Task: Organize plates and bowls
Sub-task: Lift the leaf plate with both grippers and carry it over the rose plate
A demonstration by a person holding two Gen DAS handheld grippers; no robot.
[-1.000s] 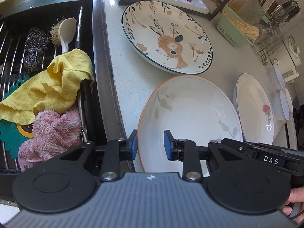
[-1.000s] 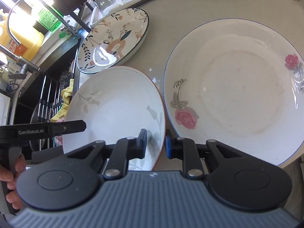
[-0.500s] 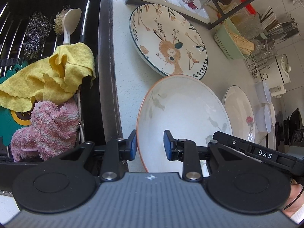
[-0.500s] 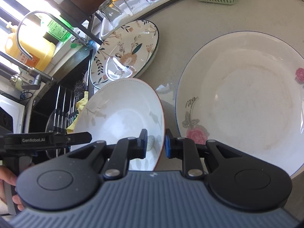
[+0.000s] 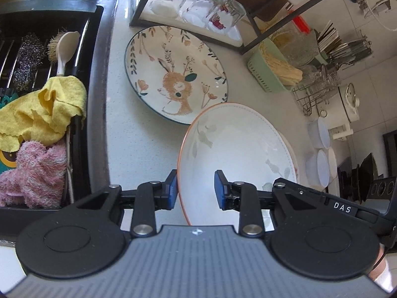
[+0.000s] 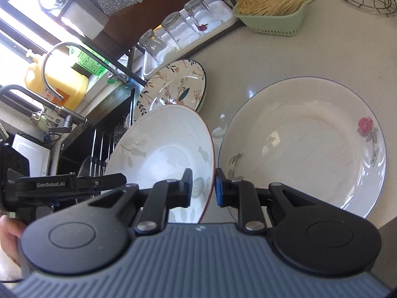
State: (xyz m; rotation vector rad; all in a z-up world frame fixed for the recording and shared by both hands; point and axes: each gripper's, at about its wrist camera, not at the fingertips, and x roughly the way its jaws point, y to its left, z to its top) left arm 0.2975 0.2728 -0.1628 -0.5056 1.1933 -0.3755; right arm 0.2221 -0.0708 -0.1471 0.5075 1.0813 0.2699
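Note:
A white bowl with grey leaves and an orange rim [image 5: 235, 149] [image 6: 163, 149] is held tilted above the counter. My left gripper [image 5: 196, 188] is shut on its left rim. My right gripper [image 6: 203, 186] is shut on its right rim; its body [image 5: 347, 206] shows in the left wrist view. A white plate with roses [image 6: 305, 144] lies on the counter just right of the bowl; in the left wrist view the bowl hides most of it. A rabbit-pattern plate [image 5: 173, 72] [image 6: 173, 87] lies behind.
The black sink [image 5: 96, 99] at left holds a yellow cloth [image 5: 42, 109], a pink cloth [image 5: 34, 171], a brush and a scourer. Upturned glasses [image 5: 198, 7] stand in a rack behind. A green basket [image 6: 273, 15], wire racks [image 5: 317, 92] and white lidded bowls [image 5: 320, 154] stand right.
Both grippers have lifted the bowl off the counter and carried it to the right, tilted, so it now overlaps the rose plate in the left wrist view.

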